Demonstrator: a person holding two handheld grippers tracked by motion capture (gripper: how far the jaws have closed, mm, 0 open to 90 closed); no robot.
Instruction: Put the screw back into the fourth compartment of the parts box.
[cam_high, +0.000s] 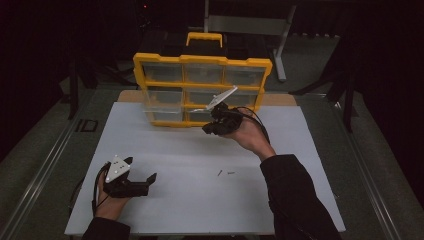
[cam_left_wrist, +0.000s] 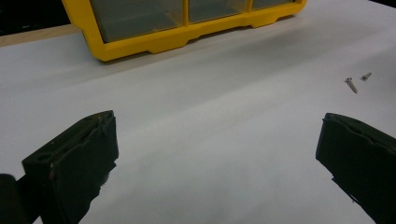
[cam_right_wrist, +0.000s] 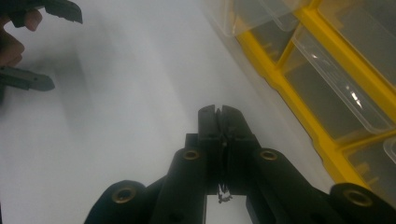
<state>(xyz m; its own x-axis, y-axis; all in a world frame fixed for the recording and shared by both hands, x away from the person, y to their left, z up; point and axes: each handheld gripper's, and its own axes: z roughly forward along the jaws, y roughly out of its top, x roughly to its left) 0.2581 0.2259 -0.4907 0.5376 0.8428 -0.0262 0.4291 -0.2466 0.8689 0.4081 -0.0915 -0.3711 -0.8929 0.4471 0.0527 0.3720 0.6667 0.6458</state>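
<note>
My right gripper (cam_high: 206, 130) is raised above the white table (cam_high: 165, 150), just in front of the yellow organizer (cam_high: 200, 61). In the right gripper view its jaws (cam_right_wrist: 219, 110) are pressed together, and a small screw (cam_right_wrist: 224, 196) is pinched between the pads. Near the table's front left corner my left gripper (cam_high: 150, 184) rests low, wide open, with nothing between its fingers (cam_left_wrist: 84, 154). Two loose screws (cam_high: 225, 173) lie on the table between the hands; in the left gripper view the screws (cam_left_wrist: 355, 81) are ahead to the right.
The organizer stands upright at the table's back, with clear plastic drawers (cam_right_wrist: 336, 60) and a yellow handle (cam_high: 204, 37). One clear drawer (cam_high: 156, 109) at its lower left sticks out. My left gripper (cam_right_wrist: 56, 49) appears far off in the right gripper view. Dark floor surrounds the table.
</note>
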